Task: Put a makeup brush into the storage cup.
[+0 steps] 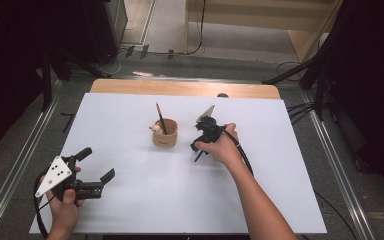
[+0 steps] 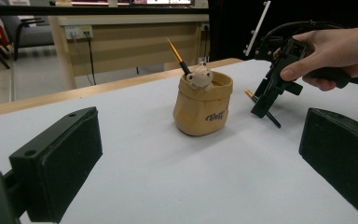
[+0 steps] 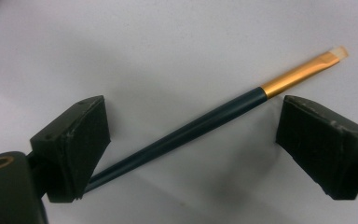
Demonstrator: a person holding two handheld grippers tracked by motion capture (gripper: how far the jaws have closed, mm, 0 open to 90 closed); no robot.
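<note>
Right gripper view: right gripper (image 3: 191,140) points down at the white table (image 3: 168,42), jaws standing wide apart. A paintbrush (image 3: 205,123) lies flat on the table, running diagonally across the gap between them: dark handle, gold ferrule, pale bristle tip at upper right. The handle end passes under or just beside the left-hand jaw; contact cannot be told. The other jaw stands clear of the ferrule. The pads do not press on the brush.

High view: the right gripper (image 1: 197,149) sits just right of a tan fabric pot (image 1: 165,134) near the table (image 1: 130,200) centre, with the brush (image 1: 198,156) showing as a short dark line beneath it. A second brush (image 1: 160,119) stands tilted in the pot, beside a small bear figure (image 1: 155,129) on its rim. The left gripper (image 1: 96,164) is near the front left corner, well apart from the pot, jaws spread wide with nothing between them.

Left gripper view: the left gripper's (image 2: 200,158) jaws frame the pot (image 2: 200,112) from a distance. The right gripper (image 2: 261,109) tilts down over the lying brush (image 2: 265,114), its tips at or very near the table surface.
</note>
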